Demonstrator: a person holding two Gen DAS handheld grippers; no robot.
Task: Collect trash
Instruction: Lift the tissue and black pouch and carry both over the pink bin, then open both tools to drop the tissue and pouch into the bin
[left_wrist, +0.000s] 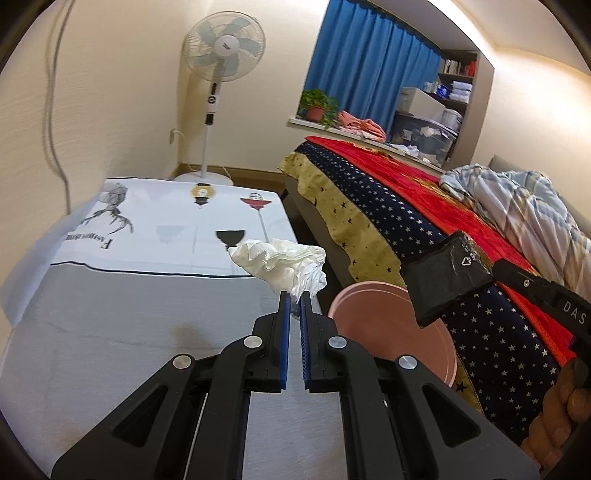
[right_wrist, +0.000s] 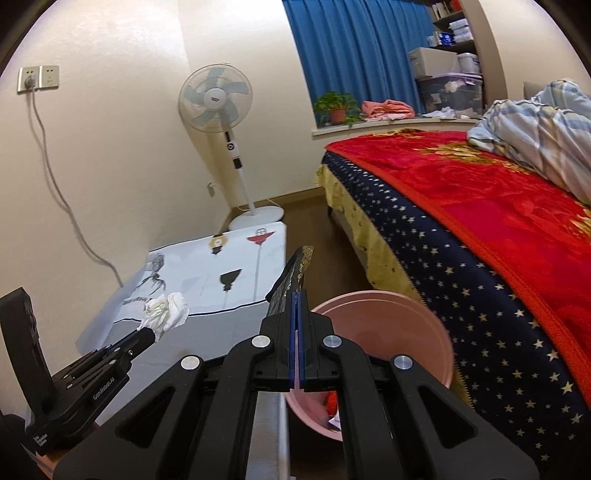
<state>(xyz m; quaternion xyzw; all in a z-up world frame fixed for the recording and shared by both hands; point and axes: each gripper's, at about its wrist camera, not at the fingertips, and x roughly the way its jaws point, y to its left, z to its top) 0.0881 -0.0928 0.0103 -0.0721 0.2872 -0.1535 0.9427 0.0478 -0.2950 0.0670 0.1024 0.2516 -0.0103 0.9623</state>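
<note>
My left gripper (left_wrist: 295, 295) is shut on a crumpled white tissue (left_wrist: 284, 264) and holds it above the grey table's right edge, just left of the pink bin (left_wrist: 391, 332). The tissue also shows in the right wrist view (right_wrist: 166, 312). My right gripper (right_wrist: 298, 293) is shut on a flat black wrapper (right_wrist: 291, 277) with gold print, held above the pink bin (right_wrist: 388, 325). In the left wrist view the wrapper (left_wrist: 447, 273) hangs over the bin's far right rim. Some trash lies at the bin's bottom.
A grey table (left_wrist: 129, 332) with a white printed cloth (left_wrist: 177, 229) stands left of the bin. A bed with a red and star-patterned blanket (right_wrist: 480, 240) is close on the right. A standing fan (left_wrist: 221, 74) is by the far wall.
</note>
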